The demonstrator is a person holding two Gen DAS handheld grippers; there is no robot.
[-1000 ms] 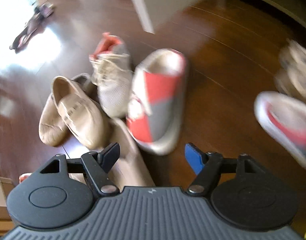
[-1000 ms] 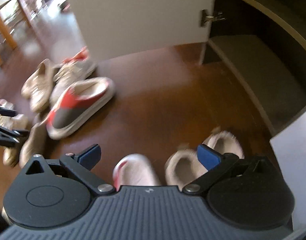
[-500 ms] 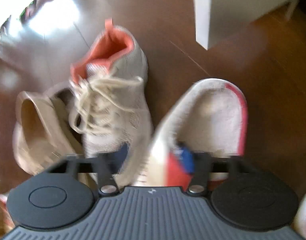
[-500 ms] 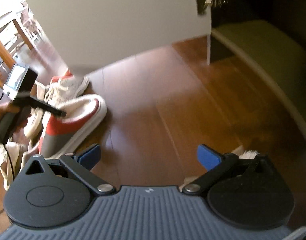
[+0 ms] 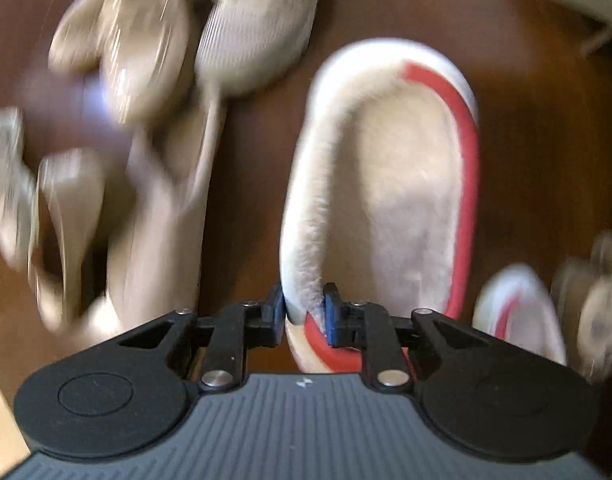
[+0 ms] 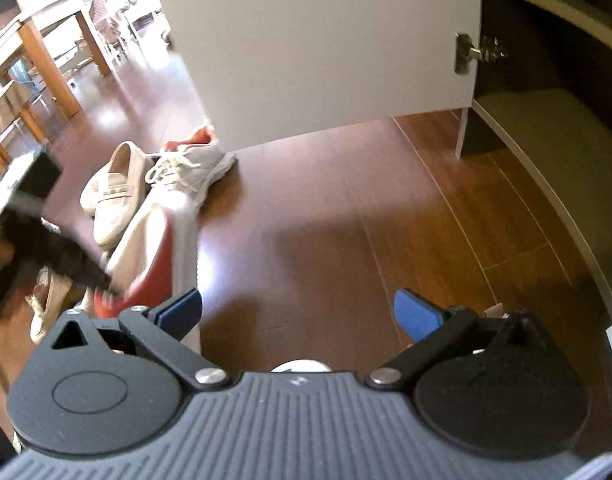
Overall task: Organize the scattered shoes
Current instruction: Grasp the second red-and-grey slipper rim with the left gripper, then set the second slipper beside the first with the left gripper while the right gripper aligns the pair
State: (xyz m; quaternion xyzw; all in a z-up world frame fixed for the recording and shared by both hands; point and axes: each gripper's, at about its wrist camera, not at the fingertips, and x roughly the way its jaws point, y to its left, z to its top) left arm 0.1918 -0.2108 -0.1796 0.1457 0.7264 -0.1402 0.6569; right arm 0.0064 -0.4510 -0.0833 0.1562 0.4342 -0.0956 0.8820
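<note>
Right tongs (image 6: 298, 314), lower centre of frame: blue-padded fingers (image 6: 416, 314) spread wide over bare wooden floor (image 6: 326, 216), holding nothing. Left of centre, a slipper (image 6: 154, 248), red and cream, tilted up off the floor with the blurred left tongs (image 6: 102, 280) at its near end. Behind it, a loafer (image 6: 114, 192) and a sneaker (image 6: 190, 172) touching. Upper centre, a white cabinet door (image 6: 318, 48); at right, a dark open shelf (image 6: 546, 128).

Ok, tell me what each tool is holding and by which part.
The left tool is shut on the red and grey fleece-lined slipper, pinching its fluffy side rim near the upper. The right tool is open, holding nothing.
</note>
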